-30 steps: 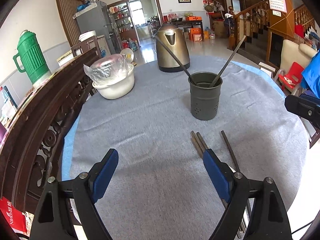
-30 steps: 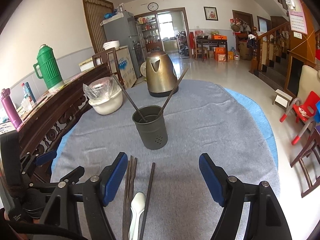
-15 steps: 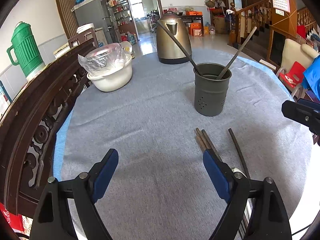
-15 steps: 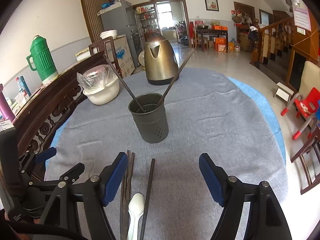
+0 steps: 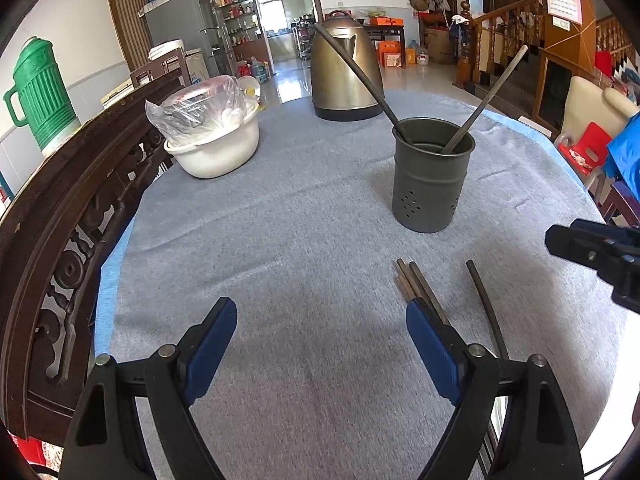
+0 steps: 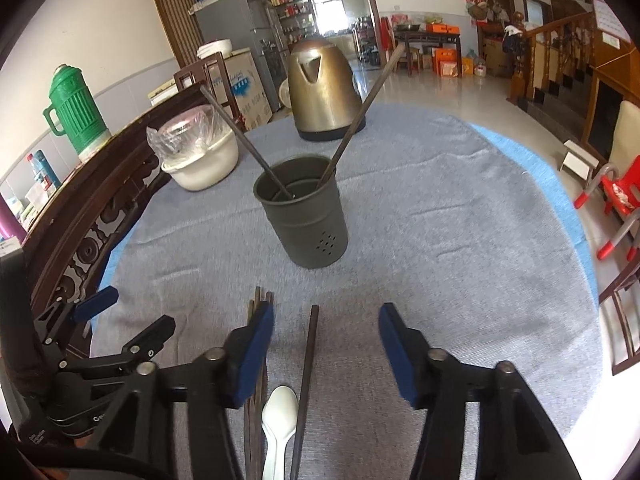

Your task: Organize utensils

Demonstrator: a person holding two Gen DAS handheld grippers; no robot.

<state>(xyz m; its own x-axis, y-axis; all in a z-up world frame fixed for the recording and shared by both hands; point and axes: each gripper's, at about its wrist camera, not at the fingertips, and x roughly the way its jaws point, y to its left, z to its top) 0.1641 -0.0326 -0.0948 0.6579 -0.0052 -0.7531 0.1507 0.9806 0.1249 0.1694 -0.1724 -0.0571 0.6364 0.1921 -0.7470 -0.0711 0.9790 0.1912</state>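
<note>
My right claw (image 6: 326, 344) has just been narrowing over one loose chopstick (image 6: 307, 364), gripping nothing; my left claw (image 5: 320, 344) gapes empty.

The cloth (image 5: 280, 240) on the table is grey and fuzzy. The cup (image 5: 430, 184) looks like dull grey metal. The kettle (image 5: 344, 76) is shiny gold metal. The bowl (image 5: 216, 152) is smooth white plastic under a thin clear bag (image 5: 196, 108). The spoon (image 6: 278, 412) is glossy white. The rail (image 5: 60, 200) is dark carved wood.
</note>
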